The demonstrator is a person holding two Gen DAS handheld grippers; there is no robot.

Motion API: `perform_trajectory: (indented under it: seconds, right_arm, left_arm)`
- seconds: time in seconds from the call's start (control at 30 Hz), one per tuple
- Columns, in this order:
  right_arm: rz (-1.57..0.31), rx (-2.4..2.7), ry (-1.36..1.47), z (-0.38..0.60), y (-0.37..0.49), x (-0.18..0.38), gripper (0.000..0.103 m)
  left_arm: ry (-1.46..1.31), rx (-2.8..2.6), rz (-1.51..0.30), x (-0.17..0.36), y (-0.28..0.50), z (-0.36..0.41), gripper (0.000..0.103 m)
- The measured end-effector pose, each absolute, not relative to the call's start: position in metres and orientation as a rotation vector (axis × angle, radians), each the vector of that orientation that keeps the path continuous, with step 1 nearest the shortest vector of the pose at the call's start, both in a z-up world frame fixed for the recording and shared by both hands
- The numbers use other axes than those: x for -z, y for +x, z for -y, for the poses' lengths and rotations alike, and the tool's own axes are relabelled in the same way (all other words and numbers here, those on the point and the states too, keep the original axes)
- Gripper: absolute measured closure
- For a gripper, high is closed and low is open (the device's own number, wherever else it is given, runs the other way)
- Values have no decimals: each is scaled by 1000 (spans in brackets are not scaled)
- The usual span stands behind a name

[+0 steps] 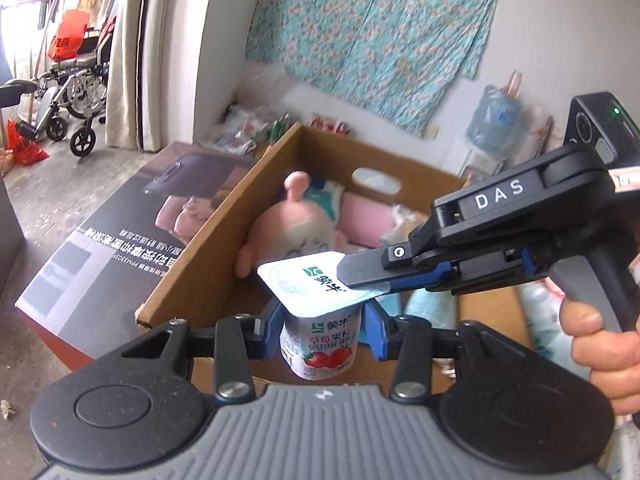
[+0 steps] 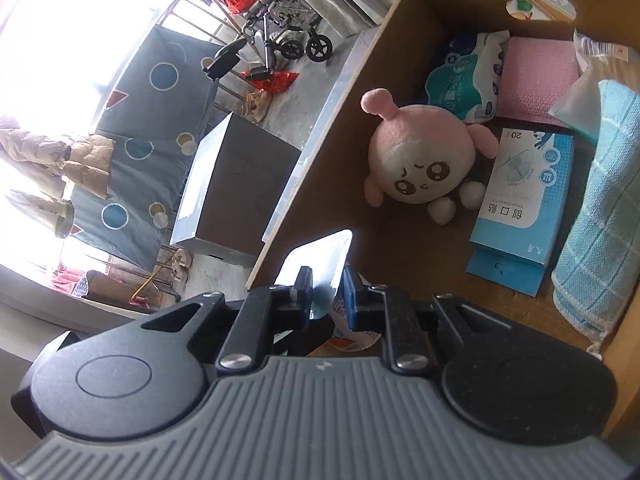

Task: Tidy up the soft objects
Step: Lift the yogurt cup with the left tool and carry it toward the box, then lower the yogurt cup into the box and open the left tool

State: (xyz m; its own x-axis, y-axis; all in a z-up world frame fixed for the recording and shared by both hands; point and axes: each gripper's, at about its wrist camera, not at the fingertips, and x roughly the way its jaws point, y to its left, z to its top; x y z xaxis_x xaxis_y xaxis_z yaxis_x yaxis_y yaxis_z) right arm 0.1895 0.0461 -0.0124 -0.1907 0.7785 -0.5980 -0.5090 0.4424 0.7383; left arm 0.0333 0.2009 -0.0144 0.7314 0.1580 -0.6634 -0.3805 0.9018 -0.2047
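Outdoors, past the cream curtain (image 1: 124, 60), a folded wheelchair (image 1: 68, 92) is seen at the room's left. Nearer, a white strawberry yogurt cup (image 1: 320, 344) is clamped upright by the left gripper (image 1: 320, 336) over the near edge of the open brown cardboard box (image 1: 224, 216). Its foil lid (image 1: 316, 280) is pinched by the right gripper (image 1: 360, 280). A pink plush doll (image 2: 420, 160) lies inside by the box's left wall.

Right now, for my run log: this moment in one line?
left tongs: gripping yogurt cup | right tongs: pinching foil lid | over cardboard box
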Motion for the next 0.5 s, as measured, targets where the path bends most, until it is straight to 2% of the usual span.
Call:
perform_trajectory:
  seconds: [0.23,0.33,0.5]
  right_arm:
    - [-1369,-1169,300,-69,212,45,87]
    - [-1414,-1152,286,-80,216,62,83]
    - [-1544,-1110,312,-89,217,98,84]
  left_arm:
    - [-285,-327,-732,30,47,-212,59]
    - [-274,-337,-749,34,49,-214,55]
    - [-251,-341,-725,30,45,-215,52]
